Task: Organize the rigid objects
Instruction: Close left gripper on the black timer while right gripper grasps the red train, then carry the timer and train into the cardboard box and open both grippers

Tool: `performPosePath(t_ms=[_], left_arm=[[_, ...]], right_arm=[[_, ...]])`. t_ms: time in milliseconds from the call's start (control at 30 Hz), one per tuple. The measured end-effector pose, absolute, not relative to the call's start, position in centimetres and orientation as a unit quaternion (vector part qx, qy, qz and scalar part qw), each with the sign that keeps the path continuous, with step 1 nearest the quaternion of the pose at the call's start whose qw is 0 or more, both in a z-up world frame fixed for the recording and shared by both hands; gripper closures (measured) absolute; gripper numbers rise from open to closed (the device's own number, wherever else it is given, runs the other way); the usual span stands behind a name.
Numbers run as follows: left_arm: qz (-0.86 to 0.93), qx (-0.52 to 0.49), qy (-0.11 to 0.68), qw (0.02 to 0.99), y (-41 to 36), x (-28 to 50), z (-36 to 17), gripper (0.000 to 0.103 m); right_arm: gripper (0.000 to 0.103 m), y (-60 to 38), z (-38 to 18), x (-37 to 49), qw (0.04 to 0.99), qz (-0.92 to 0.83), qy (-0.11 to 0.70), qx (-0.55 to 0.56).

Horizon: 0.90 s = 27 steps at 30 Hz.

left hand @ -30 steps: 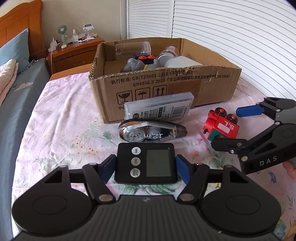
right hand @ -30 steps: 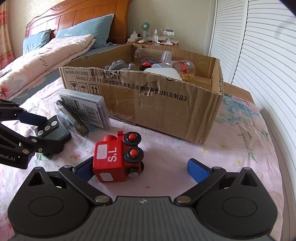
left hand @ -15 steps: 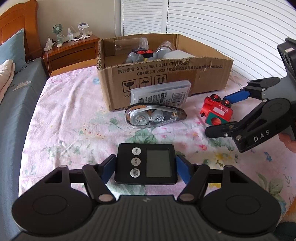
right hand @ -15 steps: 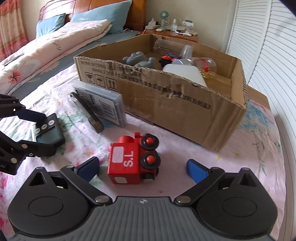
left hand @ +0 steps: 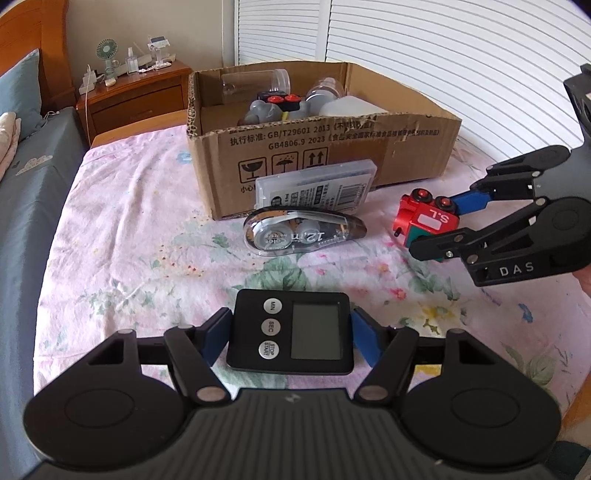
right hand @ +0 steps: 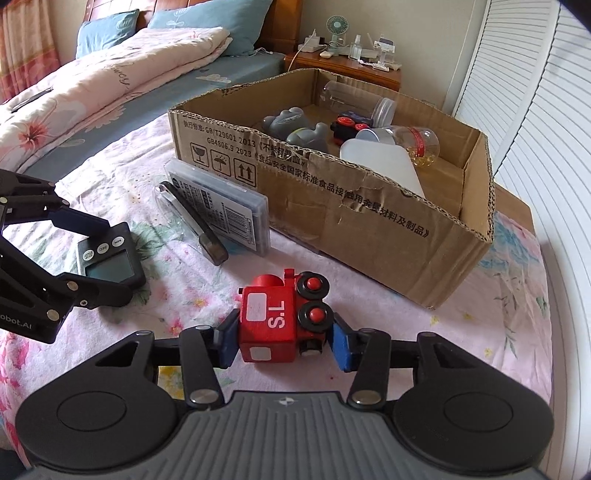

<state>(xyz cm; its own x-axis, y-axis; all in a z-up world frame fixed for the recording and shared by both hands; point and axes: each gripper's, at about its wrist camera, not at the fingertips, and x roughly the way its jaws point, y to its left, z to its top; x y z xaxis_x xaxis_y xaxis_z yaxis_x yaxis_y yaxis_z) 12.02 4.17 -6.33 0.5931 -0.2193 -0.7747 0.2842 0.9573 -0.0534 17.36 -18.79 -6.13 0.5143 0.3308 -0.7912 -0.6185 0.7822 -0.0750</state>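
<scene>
Both tongs grasp cargo for the cardboard box (right hand: 369, 206): left tongs (left hand: 291, 338) the timer (left hand: 291, 334), right tongs (right hand: 282, 341) the toy train (right hand: 280, 317).

Glossy painted toy train (right hand: 282, 317), matt black plastic timer (left hand: 291, 336) — corrugated cardboard box (right hand: 369, 221)

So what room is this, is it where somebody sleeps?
Yes, most likely a bedroom. There's a bed with blue pillows and a pink quilt, a wooden headboard, and a nightstand beside it holding a little fan.
</scene>
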Motion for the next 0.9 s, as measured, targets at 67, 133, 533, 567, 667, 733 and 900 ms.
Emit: performPosePath(t_ms=[67, 133, 533, 567, 667, 733, 900], left_arm=[[-0.145, 0.046, 0.43, 0.89, 4.2, 11.9, -6.0, 0.034], [-0.149, 0.057, 0.43, 0.888, 4.1, 11.8, -5.7, 0.034], [-0.177, 0.089, 0.423, 0.884, 3.5, 11.3, -3.2, 0.034], [-0.176, 0.091, 0.422, 0.885, 3.5, 11.3, -3.1, 0.034], [-0.179, 0.094, 0.419, 0.885, 3.3, 11.3, -2.9, 0.034], [-0.181, 0.091, 0.42, 0.885, 3.3, 11.3, -2.8, 0.034], [-0.183, 0.092, 0.415, 0.887, 3.4, 11.3, -2.4, 0.034]], right_arm=[[0.049, -18.9, -5.8, 17.2, 0.851, 0.281, 0.406, -0.178], [0.049, -19.1, -5.5, 17.1, 0.851, 0.283, 0.406, -0.176], [0.053, -20.1, -3.1, 16.5, 0.853, 0.288, 0.398, -0.174], [0.053, -20.1, -3.2, 16.5, 0.853, 0.288, 0.397, -0.177], [0.053, -20.1, -3.2, 16.4, 0.854, 0.287, 0.396, -0.176], [0.053, -20.1, -3.2, 16.4, 0.855, 0.286, 0.398, -0.171], [0.051, -20.1, -3.2, 16.4, 0.853, 0.288, 0.399, -0.176]])
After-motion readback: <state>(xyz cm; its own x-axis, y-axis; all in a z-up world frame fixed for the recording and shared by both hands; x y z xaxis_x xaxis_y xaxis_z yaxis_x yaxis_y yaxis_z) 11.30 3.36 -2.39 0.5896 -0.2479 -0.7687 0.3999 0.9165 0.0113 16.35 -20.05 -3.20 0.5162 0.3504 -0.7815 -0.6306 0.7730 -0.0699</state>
